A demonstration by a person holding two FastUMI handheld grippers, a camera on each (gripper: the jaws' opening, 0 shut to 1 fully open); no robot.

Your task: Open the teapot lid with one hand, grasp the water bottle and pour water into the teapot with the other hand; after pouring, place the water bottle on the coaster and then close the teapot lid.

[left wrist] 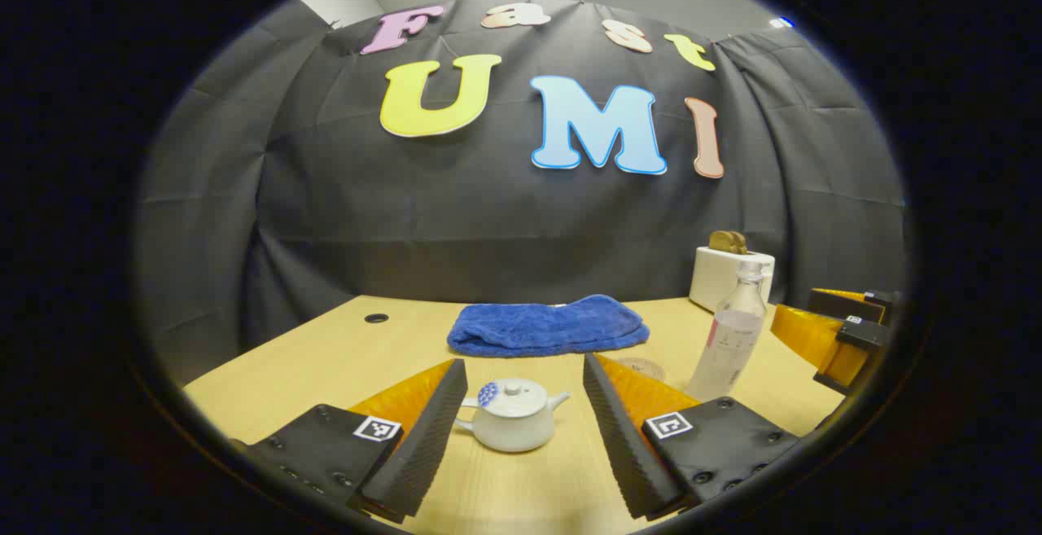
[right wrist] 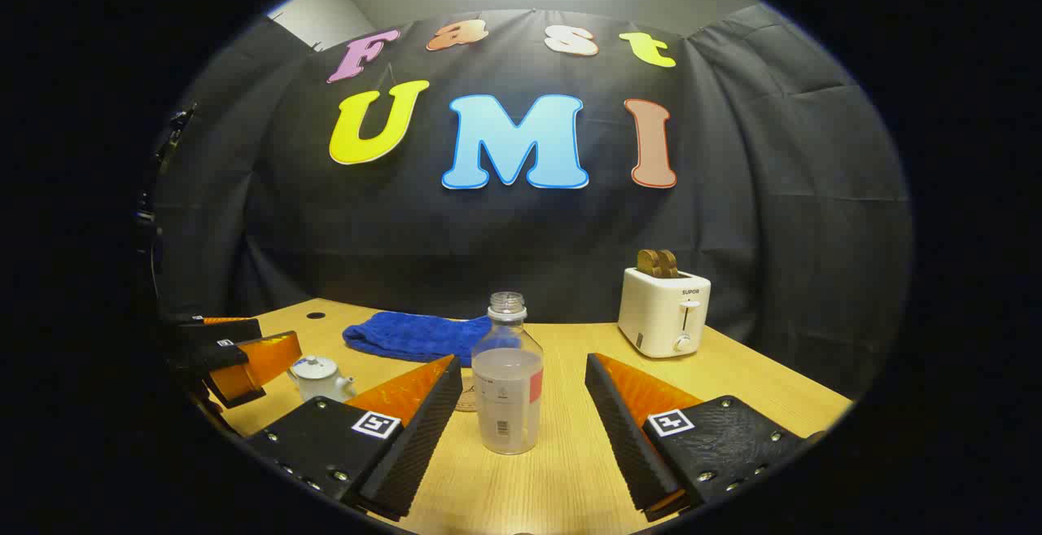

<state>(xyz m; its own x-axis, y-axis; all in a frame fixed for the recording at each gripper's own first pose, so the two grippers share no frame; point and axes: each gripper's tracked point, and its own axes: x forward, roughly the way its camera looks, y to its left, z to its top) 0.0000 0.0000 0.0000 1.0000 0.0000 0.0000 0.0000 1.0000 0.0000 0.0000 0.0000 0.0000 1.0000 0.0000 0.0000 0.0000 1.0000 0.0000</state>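
1. Pale wood-grain table (right wrist: 562,470) carries everything; black cloth hangs as the back wall, with a grey wall and ceiling above it. A small dark round hole (left wrist: 376,317) sits in the tabletop near the far left edge.
2. Blue towel (left wrist: 547,325), folded, lies at the back of the table, near the cloth.
3. White toaster (right wrist: 665,312) stands at the back right, two brown slices in its slots.
4. White teapot (left wrist: 511,421), lid on, knob up, spout pointing right in the left gripper view. It stands on the table, upright.
5. Clear water bottle (right wrist: 507,380), uncapped, upright, partly filled, stands on the table to the right of the teapot.
6. Coaster (left wrist: 643,368): round, pale, flat on the table just behind the bottle, partly hidden.
7. Left gripper (left wrist: 521,425): fingers spread wide, teapot between them but apart from both; nothing held.
8. Right gripper (right wrist: 521,429): fingers spread wide, bottle between them, gap on each side; nothing held. In the left gripper view it shows at the right edge, beside the bottle.
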